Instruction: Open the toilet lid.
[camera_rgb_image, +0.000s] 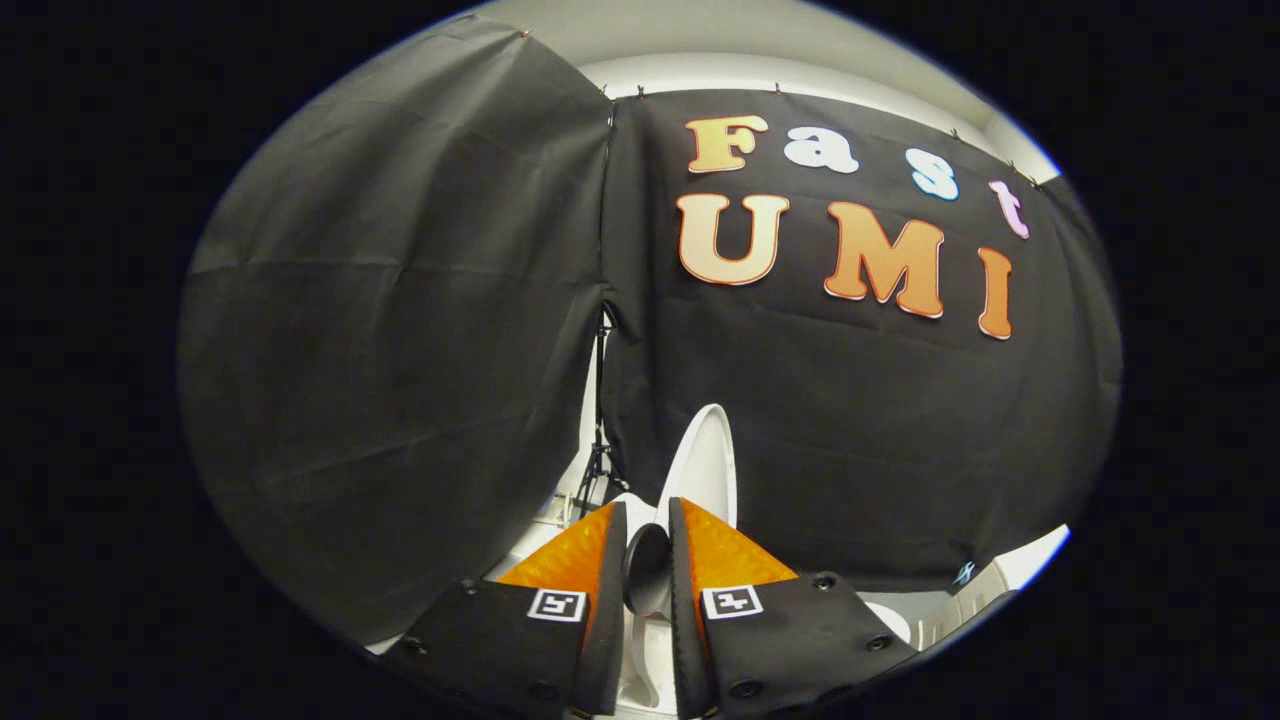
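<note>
the tongs (648, 520) sit nearly together around a dark knob (648, 570), though firm pressing cannot be told. the white toilet lid (705, 460) stands raised just beyond the fingertips, against the black cloth wall (400, 350).

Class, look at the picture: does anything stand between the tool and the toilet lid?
Nothing visible does. The tool has its fingers close together, and the raised white toilet lid rises just beyond their tips, against the black cloth wall.

No legible text, brand or number is present; each finger of the gripper (648, 512) carries one square coded marker (556, 604), fingers narrowly apart beside a dark rounded part (646, 568), contact indeterminate.
</note>
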